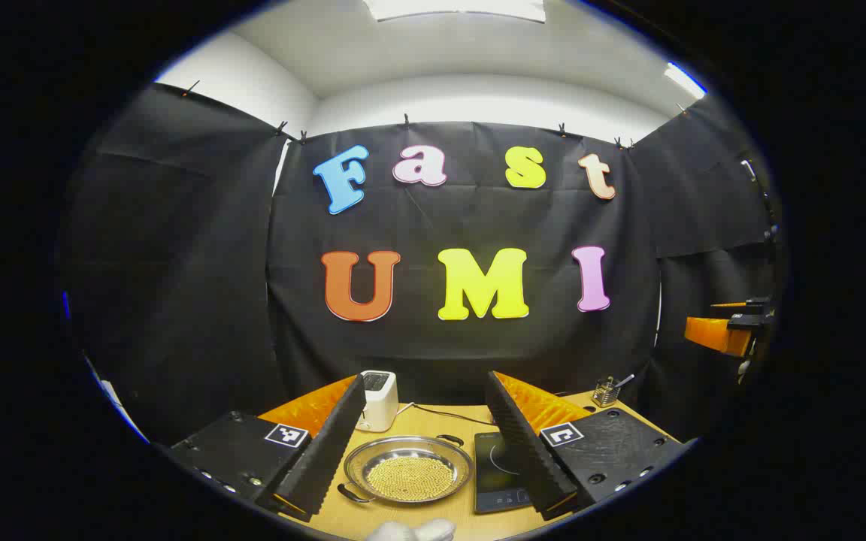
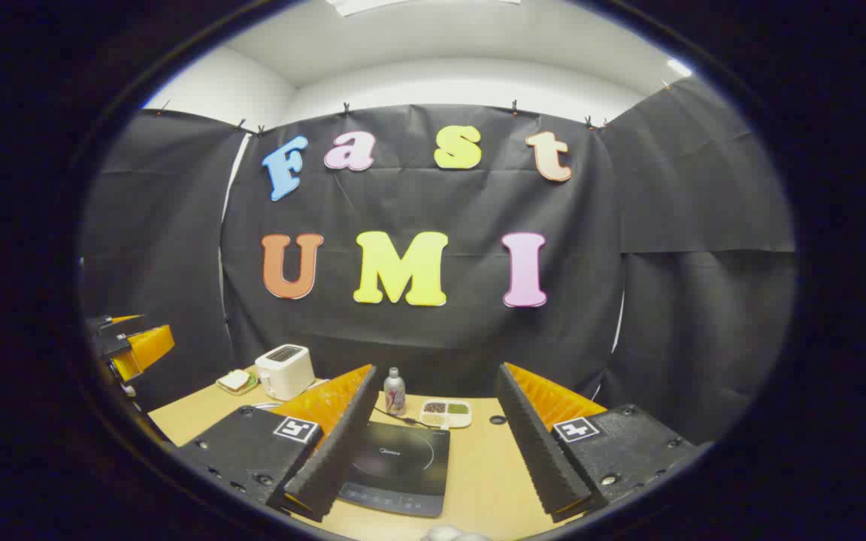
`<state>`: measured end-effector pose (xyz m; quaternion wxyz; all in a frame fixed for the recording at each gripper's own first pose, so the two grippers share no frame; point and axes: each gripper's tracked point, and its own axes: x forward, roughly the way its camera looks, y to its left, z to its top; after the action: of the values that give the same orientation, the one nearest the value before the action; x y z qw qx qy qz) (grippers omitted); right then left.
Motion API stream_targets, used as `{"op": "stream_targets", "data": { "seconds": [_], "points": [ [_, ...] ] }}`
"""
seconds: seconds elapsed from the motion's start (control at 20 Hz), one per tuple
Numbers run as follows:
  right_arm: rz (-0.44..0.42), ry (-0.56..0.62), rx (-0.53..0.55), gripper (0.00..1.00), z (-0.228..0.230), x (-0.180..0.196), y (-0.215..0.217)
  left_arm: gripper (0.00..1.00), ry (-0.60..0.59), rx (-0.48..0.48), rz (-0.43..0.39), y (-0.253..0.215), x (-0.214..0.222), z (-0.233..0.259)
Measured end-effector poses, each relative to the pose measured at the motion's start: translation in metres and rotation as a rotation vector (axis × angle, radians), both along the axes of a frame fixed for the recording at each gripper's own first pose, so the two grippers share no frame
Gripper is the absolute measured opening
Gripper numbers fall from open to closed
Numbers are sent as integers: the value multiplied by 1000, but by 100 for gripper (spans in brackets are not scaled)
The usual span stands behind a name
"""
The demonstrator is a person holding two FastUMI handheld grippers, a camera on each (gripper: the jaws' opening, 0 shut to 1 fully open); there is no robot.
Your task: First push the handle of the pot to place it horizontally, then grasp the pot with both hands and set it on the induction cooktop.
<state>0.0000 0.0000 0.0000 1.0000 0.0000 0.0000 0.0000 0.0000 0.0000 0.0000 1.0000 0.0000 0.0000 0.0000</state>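
The pot is a shallow steel pan holding small golden beads, and it rests on the wooden table between my left gripper's fingers. Its two dark handles sit diagonally, one at the near left and one at the far right. The black induction cooktop lies just right of the pot. My left gripper is open and hangs above the table, touching nothing. My right gripper is also open, with the cooktop below its left finger. Each gripper appears at the edge of the other's view.
A white toaster stands behind the pot, its cable running across the table. A pen holder is at the back right. A bottle, a small compartment tray and a plate with bread stand behind the cooktop.
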Motion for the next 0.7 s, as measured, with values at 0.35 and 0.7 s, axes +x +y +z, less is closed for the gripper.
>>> {"op": "stream_targets", "data": {
  "seconds": [0.35, 0.7],
  "points": [
    [-12, 8, -13, 96, -1, -6, 7, 96, -20, 13, -27, -2, 4, 11],
    [-12, 4, -7, 96, -2, -9, 13, 96, 1, 15, -26, 5, 6, 6]
  ]
}}
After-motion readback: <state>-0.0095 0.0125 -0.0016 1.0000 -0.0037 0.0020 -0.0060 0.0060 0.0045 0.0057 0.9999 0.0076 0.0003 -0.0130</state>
